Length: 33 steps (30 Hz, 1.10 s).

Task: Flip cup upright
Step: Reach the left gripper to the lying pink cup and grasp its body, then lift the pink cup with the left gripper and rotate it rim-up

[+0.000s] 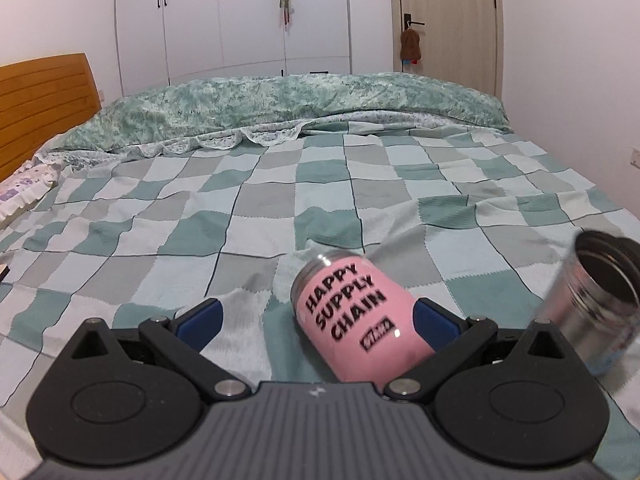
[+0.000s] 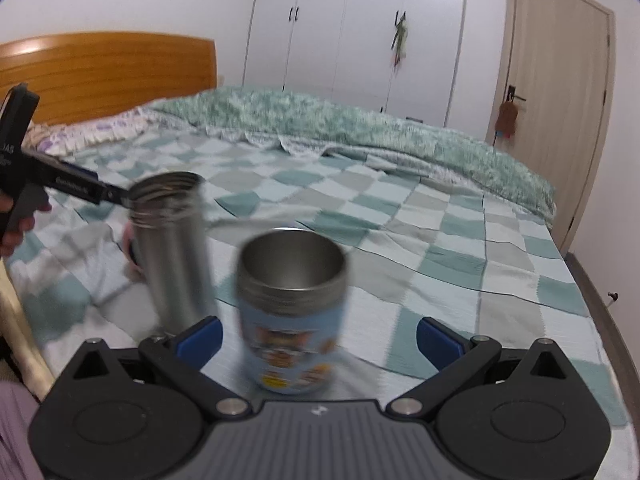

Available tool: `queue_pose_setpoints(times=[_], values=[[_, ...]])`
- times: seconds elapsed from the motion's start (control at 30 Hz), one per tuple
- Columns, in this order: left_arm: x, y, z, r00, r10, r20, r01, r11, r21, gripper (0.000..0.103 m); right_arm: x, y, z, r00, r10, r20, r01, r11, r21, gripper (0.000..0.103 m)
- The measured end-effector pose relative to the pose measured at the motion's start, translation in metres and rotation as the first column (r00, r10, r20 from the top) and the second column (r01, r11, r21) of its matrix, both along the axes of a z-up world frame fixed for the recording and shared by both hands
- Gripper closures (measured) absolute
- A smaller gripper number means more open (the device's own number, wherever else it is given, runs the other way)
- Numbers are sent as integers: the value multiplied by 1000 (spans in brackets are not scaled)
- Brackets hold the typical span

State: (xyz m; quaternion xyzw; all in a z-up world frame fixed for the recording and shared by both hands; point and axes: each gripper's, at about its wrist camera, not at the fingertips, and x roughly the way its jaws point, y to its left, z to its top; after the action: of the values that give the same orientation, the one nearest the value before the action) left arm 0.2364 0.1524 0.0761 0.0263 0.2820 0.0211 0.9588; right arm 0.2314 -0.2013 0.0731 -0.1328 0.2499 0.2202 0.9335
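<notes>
A pink cup (image 1: 352, 316) printed "HAPPY SUPPLY CHAIN" lies tilted on the checked bedspread (image 1: 240, 220), base pointing away. It sits between the open fingers of my left gripper (image 1: 316, 320), close to the right finger (image 1: 434, 322). A light blue cartoon cup (image 2: 290, 312) stands upright, mouth up, between the wide-open fingers of my right gripper (image 2: 318, 338), untouched. A plain steel flask (image 2: 172, 248) stands upright to its left; it also shows in the left wrist view (image 1: 592, 300). A little of the pink cup (image 2: 130, 254) shows behind it.
The other hand-held gripper (image 2: 44, 176) reaches in from the left of the right wrist view. A rumpled green quilt (image 1: 280, 104) lies across the far side of the bed. A wooden headboard (image 2: 108, 72) is at the left. Wardrobes and a door are beyond.
</notes>
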Motion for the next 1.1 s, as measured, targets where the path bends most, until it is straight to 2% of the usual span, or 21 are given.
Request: queue_pose_setpoints(times=[0.13,0.27,0.4,0.53,0.7,0.83,1.0,1.1], values=[[25,-5,0,1000,11,-14,-11,1000,9,0,32,-23,1,1000,9,-21,-10,998,-63,0],[53,-12,-7,997,29,-70,-28,999,17,0,70,-37,-2,998,45,-35,-48,991,-121,0],[75,-16,-16,992,42,-122,-39,999,29,0,106,-39,-8,992,117,-49,-123,980,-155,0],[95,-16,-27,979,65,-195,-67,998,-1,0,132,-41,-15,976,206,-67,-214,965,-150,0],[111,-22,-44,949,86,-303,-95,995,-14,0,145,-45,-24,962,265,-66,-271,955,-121,0],[117,-24,-48,936,98,-339,-115,993,-29,0,150,-46,-31,955,290,-69,-296,950,-103,0],[121,-28,-47,924,110,-366,-115,993,10,0,153,-47,-32,946,317,-70,-322,943,-86,0],[125,-23,-48,913,87,-398,-104,994,-20,0,158,-45,-29,945,322,-64,-327,941,-91,0]])
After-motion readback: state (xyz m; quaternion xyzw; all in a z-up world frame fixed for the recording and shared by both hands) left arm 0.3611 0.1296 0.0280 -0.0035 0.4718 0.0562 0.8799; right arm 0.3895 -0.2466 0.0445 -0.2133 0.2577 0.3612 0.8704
